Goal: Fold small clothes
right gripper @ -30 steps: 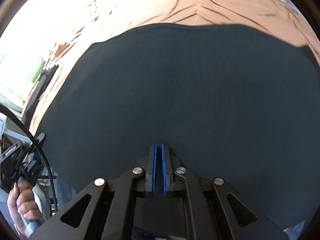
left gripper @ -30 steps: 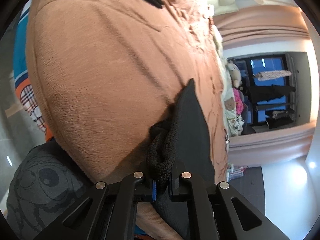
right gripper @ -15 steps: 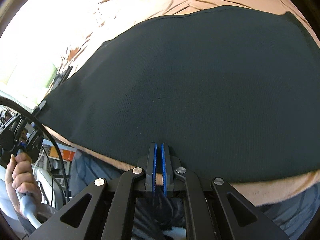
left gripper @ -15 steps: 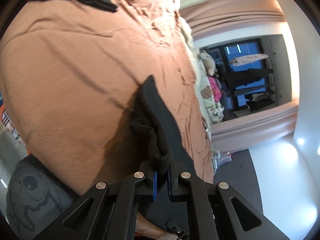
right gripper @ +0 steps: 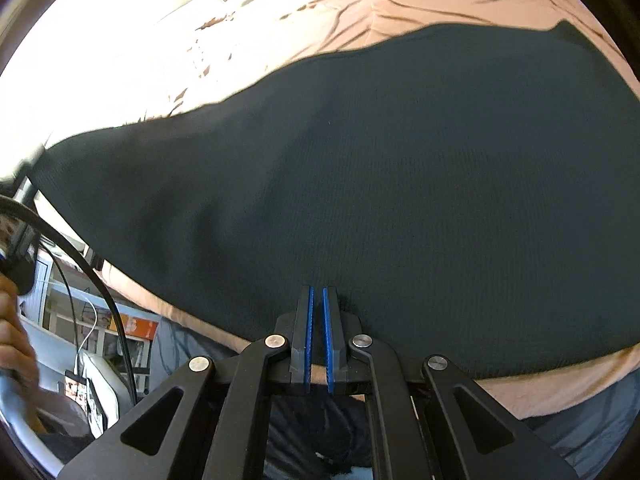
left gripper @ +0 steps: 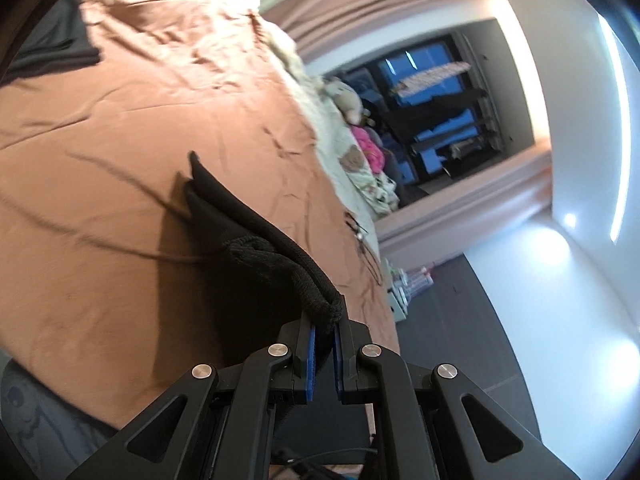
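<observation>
Left gripper (left gripper: 324, 322), jaws clamped on the black garment's (left gripper: 256, 240) bunched knit edge, has risen, lifting that edge off the brown bed (left gripper: 120, 140). Right gripper (right gripper: 316, 304), jaws closed, pinches the near edge; fold is starting

no legible text anywhere

Wrinkled rust-brown bedsheet (left gripper: 140, 128) covering the bed, cream patterned bedding (left gripper: 360, 172) along its far edge, dark window (left gripper: 432, 108) beyond, black cable (right gripper: 100, 280)
</observation>
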Demonstrator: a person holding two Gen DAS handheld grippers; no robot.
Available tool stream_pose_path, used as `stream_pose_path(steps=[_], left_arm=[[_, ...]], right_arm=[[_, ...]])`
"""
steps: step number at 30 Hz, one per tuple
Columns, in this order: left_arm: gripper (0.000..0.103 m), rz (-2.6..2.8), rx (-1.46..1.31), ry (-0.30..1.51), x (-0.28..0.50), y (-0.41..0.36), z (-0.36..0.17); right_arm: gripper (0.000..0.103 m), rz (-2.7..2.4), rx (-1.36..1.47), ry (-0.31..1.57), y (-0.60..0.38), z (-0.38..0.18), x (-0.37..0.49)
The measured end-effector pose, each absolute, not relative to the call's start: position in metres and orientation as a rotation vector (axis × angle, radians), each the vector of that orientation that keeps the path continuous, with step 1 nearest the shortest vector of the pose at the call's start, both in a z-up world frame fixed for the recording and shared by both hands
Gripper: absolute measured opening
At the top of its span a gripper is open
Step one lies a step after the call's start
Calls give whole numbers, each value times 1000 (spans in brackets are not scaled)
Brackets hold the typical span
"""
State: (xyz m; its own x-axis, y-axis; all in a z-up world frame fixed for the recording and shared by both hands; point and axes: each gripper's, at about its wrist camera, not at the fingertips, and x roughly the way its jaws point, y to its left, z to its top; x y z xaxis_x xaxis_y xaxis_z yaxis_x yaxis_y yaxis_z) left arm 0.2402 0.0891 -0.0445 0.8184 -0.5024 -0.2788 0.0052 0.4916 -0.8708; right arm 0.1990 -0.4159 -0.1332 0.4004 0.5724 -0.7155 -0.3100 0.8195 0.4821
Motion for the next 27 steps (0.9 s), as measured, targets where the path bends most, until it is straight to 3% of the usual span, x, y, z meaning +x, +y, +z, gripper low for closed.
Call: stream_pose_path(steps=[9, 18, 20, 21, 22, 23, 24, 27], left_arm=[[7, -450, -921, 571, 260, 35, -7], [7, -529, -833, 604, 277, -21, 16], [7, -543, -818, 611, 281, -32, 20], [7, -554, -809, 616, 283, -40, 22], [7, -563, -800, 621, 285, -46, 24], [7, -570, -791, 626, 287, -52, 25], [7, -579, -780, 633, 288, -59, 26], [7, -602, -759, 654, 294, -78, 28]], right_arm=[[2, 610, 348, 1019, -435, -133, 193], [2, 550, 369, 908, -492, -112, 177], [11, 509, 359, 861, -504, -107, 167], [31, 498, 362, 834, -513, -103, 163], [58, 494, 368, 815, -518, -101, 160], [67, 479, 372, 776, -527, -97, 155], [72, 468, 369, 756, -532, -94, 153], [72, 471, 374, 710, -547, -87, 145]])
